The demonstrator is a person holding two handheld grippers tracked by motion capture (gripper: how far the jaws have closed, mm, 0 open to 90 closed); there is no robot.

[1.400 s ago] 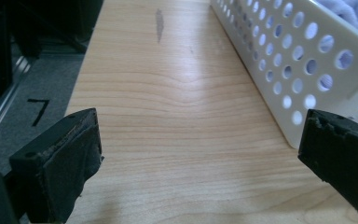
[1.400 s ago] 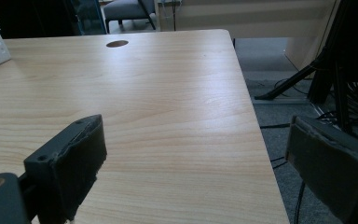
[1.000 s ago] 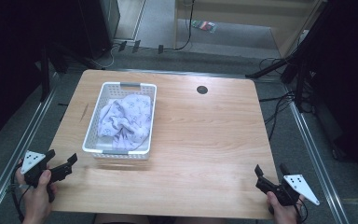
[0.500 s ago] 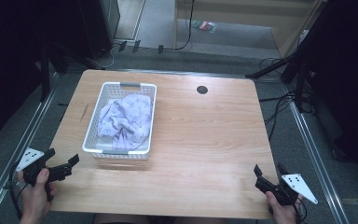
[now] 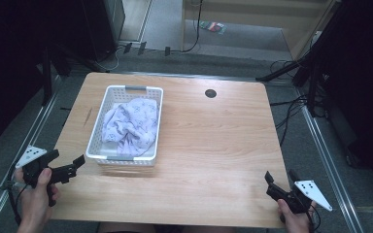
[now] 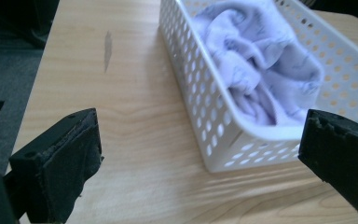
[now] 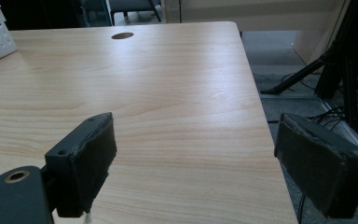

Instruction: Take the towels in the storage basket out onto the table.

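Basket [image 5: 108, 123], white w/ lilac cloth [image 5: 131, 125] inside, on desk [image 5: 213, 145] left half; long axis runs near-to-far. Left tool [image 5: 68, 162] released, just opened wide, nothing between; right tool [image 5: 281, 178] released.

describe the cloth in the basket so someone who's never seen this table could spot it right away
On the wooden table, look to the left half, where a white perforated plastic basket stands lengthwise. Inside it lies the cloth, a crumpled pale lilac fabric with a faint small print, bunched toward the near end. It is the only soft, coloured thing on the table; the other mark nearby is a small dark round hole in the tabletop.
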